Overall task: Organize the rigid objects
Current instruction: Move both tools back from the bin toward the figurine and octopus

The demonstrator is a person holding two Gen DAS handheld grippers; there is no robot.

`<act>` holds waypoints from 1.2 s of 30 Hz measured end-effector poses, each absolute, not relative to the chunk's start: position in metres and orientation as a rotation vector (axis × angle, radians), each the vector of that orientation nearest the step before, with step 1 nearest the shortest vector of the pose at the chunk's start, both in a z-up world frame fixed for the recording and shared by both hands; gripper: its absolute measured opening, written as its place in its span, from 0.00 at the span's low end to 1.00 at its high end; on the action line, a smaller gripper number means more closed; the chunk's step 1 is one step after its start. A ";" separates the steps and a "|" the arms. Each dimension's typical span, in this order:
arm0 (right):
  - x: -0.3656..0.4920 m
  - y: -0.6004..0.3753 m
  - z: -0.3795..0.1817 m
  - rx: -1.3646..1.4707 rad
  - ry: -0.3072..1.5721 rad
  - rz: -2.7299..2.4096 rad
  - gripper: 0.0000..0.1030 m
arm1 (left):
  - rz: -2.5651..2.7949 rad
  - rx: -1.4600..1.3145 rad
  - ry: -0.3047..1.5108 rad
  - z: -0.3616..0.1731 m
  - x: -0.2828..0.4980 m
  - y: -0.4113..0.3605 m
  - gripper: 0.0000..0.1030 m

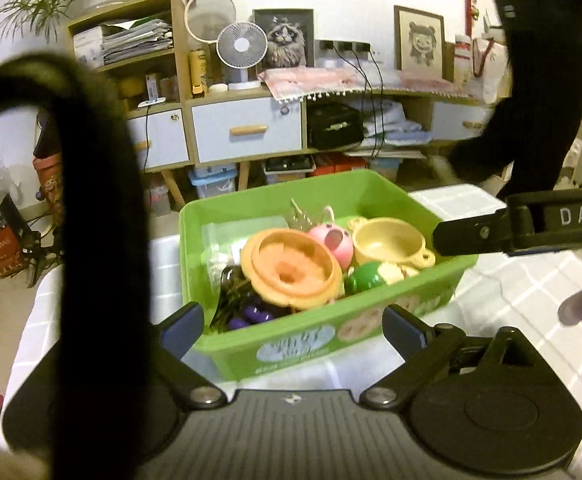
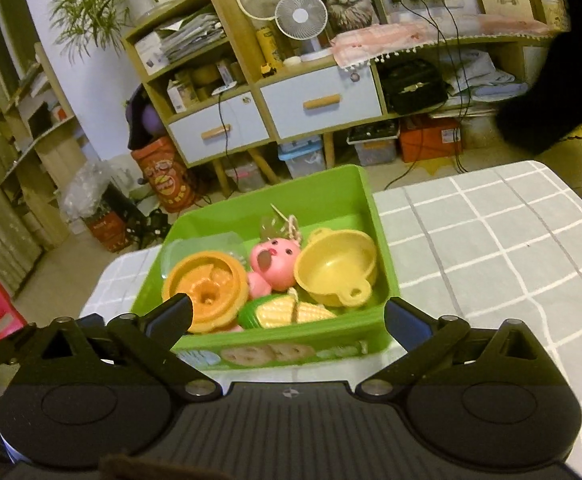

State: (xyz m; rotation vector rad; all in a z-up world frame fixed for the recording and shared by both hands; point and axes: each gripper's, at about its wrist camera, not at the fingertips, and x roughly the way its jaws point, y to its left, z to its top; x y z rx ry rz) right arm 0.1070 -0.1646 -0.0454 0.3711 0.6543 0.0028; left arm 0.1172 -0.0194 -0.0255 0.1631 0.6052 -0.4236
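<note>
From the left, your left gripper (image 1: pixel 293 326) stands wide with nothing between its fingers, aimed over the near wall of the green bin (image 1: pixel 323 330), which sits on the checked cloth (image 1: pixel 531 280) at the table's left end. The toys are all in that bin, so the sorting looks close to finished. An orange lid (image 1: pixel 289 266) lies at the left over dark purple bits (image 1: pixel 251 312). Next come a pink pig (image 1: pixel 331 242), a green toy (image 1: pixel 365 276), and a yellow pot (image 1: pixel 389 242) tipped against the right wall, likely just dropped in rather than arranged. Your right gripper (image 2: pixel 287 316) is likewise spread and empty, pointed at the same bin, which probably puts both hands just after a release. The left view alone shows the purple pieces, the other tool's arm crossing in from the right above the bin's corner, and a dark strap (image 1: pixel 91 240) hanging close to the lens. The right view alone makes plain that the green toy is a corn cob (image 2: pixel 291 312), that the pot's handle points toward you, and that the cloth to the right of the bin lies bare.
</note>
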 end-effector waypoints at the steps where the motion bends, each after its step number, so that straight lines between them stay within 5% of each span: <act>1: 0.105 -0.164 -0.047 0.365 0.659 0.001 0.98 | -0.423 0.170 0.610 -0.027 0.116 -0.018 0.73; 27: 0.036 -0.143 -0.097 0.123 0.888 0.031 0.98 | -0.404 0.178 0.835 -0.090 0.077 0.031 0.74; 36: 0.030 -0.128 -0.107 0.072 0.933 0.047 0.98 | -0.384 0.175 0.804 -0.098 0.068 0.026 0.81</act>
